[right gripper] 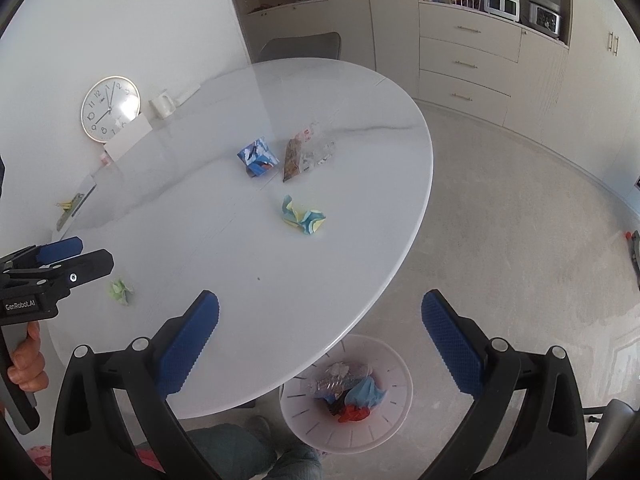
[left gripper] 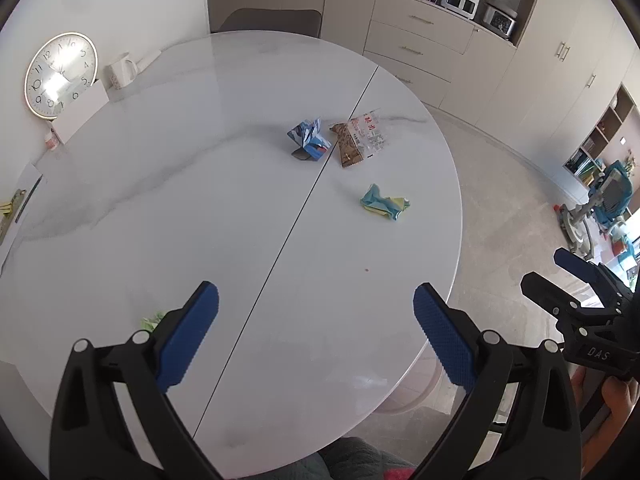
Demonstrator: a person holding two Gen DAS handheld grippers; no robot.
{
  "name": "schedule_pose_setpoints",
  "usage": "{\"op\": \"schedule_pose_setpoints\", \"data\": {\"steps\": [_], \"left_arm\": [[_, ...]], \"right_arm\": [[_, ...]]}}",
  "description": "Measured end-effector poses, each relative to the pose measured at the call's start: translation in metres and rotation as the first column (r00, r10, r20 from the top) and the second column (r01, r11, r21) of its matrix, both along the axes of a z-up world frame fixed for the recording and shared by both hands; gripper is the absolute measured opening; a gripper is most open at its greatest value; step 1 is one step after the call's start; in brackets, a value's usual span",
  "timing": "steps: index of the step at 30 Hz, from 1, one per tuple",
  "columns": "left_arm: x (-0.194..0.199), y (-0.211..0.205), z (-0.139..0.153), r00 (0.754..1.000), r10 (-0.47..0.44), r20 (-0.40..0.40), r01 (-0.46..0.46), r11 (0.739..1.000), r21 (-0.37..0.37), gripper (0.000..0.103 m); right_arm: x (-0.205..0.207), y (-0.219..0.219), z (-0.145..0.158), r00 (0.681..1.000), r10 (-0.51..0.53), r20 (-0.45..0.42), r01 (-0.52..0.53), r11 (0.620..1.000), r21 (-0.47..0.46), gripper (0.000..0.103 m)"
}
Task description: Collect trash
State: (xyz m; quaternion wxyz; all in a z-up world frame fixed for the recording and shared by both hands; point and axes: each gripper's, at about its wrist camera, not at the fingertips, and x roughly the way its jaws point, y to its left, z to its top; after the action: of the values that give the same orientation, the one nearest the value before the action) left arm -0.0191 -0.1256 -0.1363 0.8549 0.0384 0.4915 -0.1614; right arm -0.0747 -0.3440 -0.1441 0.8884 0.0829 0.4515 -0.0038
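Right wrist: "GenRobot.AI" on left gripper (right gripper: 68, 258) (white lettering)

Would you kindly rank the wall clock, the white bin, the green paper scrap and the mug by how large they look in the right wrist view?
1. White bin
2. Wall clock
3 and 4. Mug and green paper scrap: they look alike, so unranked.

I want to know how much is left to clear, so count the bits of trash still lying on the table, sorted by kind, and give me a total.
Crumpled paper wads: 3, the blue patterned one, the blue and yellow one, and the small green one.
Snack wrappers: 2, the brown wrapper and the clear plastic wrapper.
Total: 5 pieces on the table.
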Motion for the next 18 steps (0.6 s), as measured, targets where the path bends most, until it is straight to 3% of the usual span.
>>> {"op": "schedule_pose_setpoints", "data": {"steps": [12, 18], "left_arm": [[0.021, -0.002, 0.005, 1.0, 0.007, 0.006, -0.007, 1.0, -0.01, 0.095], [0.054, -0.006, -0.005, 0.999, -0.031, -0.029, 0.029, 0.998, -0.064, 0.095]], "right_arm": [[0.029, -0.004, 0.014, 1.0, 0.01, 0.011, -0.01, 1.0, -0.006, 0.101], [0.061, -0.007, 0.014, 1.0, 0.011, -0.001, -0.011, 0.999, -0.038, 0.101]]}}
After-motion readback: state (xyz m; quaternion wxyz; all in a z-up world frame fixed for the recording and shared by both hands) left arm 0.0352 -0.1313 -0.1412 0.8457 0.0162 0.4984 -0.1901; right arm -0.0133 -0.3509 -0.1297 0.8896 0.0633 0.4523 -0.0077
